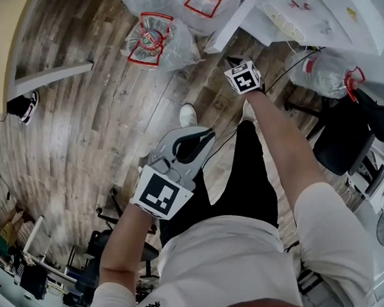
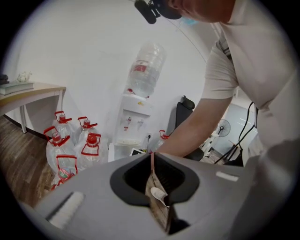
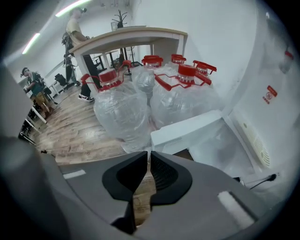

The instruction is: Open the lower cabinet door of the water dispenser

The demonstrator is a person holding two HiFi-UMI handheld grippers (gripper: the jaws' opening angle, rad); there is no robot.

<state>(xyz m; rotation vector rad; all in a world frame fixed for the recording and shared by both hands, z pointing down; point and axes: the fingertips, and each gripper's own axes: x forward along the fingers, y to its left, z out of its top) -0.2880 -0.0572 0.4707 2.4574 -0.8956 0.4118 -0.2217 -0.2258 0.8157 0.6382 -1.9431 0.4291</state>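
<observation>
Well, the job looks as good as done: the lower cabinet door [image 3: 187, 130] stands out from the front of the water dispenser [image 2: 133, 119], and the right gripper view looks straight into the bare white cabinet [image 3: 225, 152] behind it. The dispenser stands at the far edge of the wooden floor [image 1: 100, 122], against the wall, with a cluster of water bottles [image 3: 124, 110] just beside it.

The door is upright, hinged at the cabinet's side. Its top edge runs level, with its free end pointing away from the dispenser and toward the bottles, close to square with the front by the look of it. From the head view that same panel juts diagonally out over the floor.

The right gripper [image 3: 148, 153] hovers above the door's free end with its jaws all but pressed together. Only a sliver shows between the pads and nothing is in there. The left gripper [image 2: 151, 155] hangs well back from the dispenser, jaws together, empty too.

What is left? Little, by this judgement: perhaps a nudge wider, otherwise just clearing off, since neither gripper touches the door
</observation>
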